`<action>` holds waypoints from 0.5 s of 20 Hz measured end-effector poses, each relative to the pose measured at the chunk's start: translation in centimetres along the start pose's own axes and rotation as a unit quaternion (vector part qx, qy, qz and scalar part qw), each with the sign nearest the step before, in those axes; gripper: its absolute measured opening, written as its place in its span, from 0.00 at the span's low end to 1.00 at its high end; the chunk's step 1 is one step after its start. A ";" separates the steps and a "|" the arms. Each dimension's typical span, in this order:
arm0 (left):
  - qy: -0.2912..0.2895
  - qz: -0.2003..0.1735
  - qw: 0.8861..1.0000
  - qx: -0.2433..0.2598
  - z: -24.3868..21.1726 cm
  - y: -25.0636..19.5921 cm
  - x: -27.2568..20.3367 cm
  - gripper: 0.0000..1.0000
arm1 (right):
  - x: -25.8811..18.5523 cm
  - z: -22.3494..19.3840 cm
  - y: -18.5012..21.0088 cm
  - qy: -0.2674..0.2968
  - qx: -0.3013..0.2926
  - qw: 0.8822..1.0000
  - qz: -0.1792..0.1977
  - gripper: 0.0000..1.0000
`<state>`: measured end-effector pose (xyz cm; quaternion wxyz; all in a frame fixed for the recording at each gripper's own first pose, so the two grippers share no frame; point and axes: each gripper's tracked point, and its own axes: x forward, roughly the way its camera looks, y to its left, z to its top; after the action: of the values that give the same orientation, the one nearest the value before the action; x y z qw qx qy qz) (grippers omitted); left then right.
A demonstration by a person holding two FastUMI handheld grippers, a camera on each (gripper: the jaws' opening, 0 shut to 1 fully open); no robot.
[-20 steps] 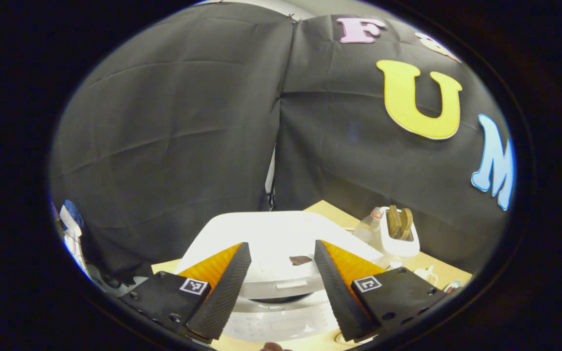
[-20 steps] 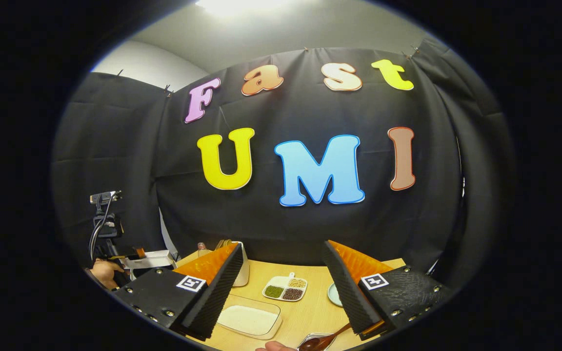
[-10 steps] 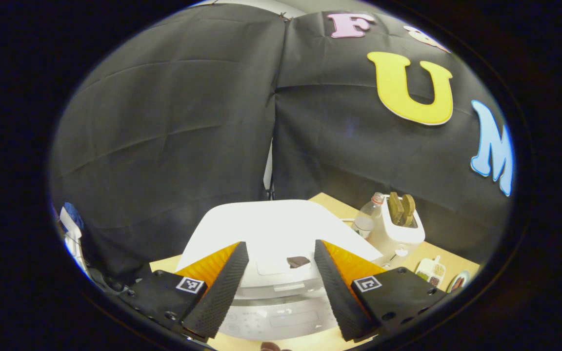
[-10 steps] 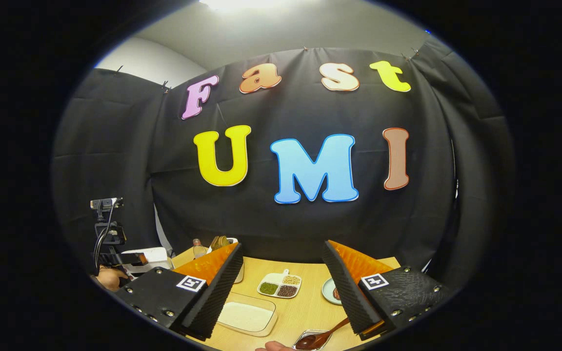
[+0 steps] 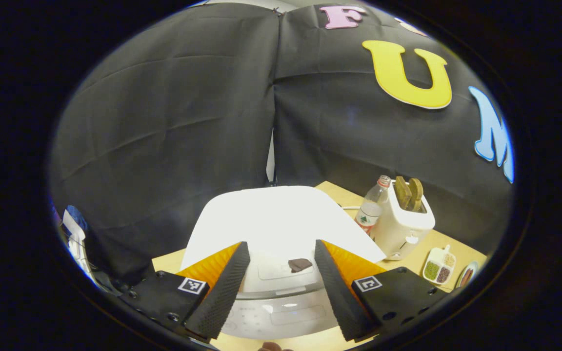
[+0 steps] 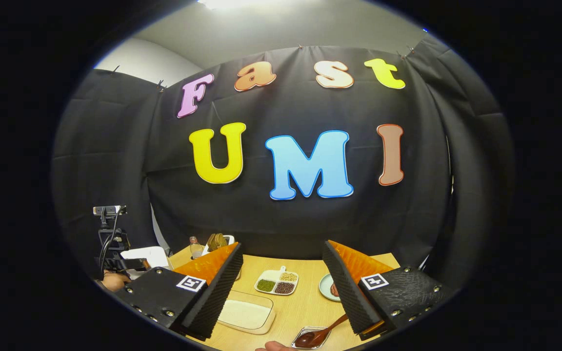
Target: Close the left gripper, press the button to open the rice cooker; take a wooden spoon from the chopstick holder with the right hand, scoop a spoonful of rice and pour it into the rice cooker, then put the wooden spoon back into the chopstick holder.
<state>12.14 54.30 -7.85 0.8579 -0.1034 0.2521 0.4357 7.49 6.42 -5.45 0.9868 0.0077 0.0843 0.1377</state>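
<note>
The white rice cooker (image 5: 281, 219) stands with its lid down, right in front of my left gripper (image 5: 280, 244), which is open with nothing between its fingers. A small dark mark (image 5: 299, 264) sits on the lid's front, above the control panel (image 5: 281, 314). To the right stands the white chopstick holder (image 5: 405, 226) with wooden spoons (image 5: 409, 192) sticking up. My right gripper (image 6: 282, 243) is open and empty above the wooden table (image 6: 305, 307). A clear tray of white rice (image 6: 246, 314) lies below its left finger. The chopstick holder (image 6: 220, 240) peeks out behind that finger.
A plastic bottle (image 5: 371, 209) stands by the holder. A divided dish of beans (image 6: 276, 283), a small plate (image 6: 330, 287) and a brown spoon in a small dish (image 6: 317, 336) lie on the table. At the left are a hand (image 6: 112, 280) and a camera on a stand (image 6: 108, 212).
The left gripper view has tipped down, bringing more of the cooker's lid, panel and the holder into sight. The right gripper view has dipped slightly toward the table. Both grippers stay open.
</note>
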 end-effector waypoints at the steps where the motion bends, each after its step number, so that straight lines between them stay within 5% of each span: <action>1: 0.005 0.001 1.000 -0.005 -0.2 -0.1 0.0 0.96 | 0.0 -0.2 -0.1 0.002 0.003 1.000 -0.002 1.00; 10: 0.022 0.006 1.000 0.001 -1.3 -0.1 -0.1 0.98 | -0.3 -2.1 -1.0 0.015 0.046 0.999 -0.014 1.00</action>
<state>11.75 53.65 -8.88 0.8494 -0.1110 0.2719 0.4386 7.16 5.32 -7.51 0.9859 0.0496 0.1055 0.1203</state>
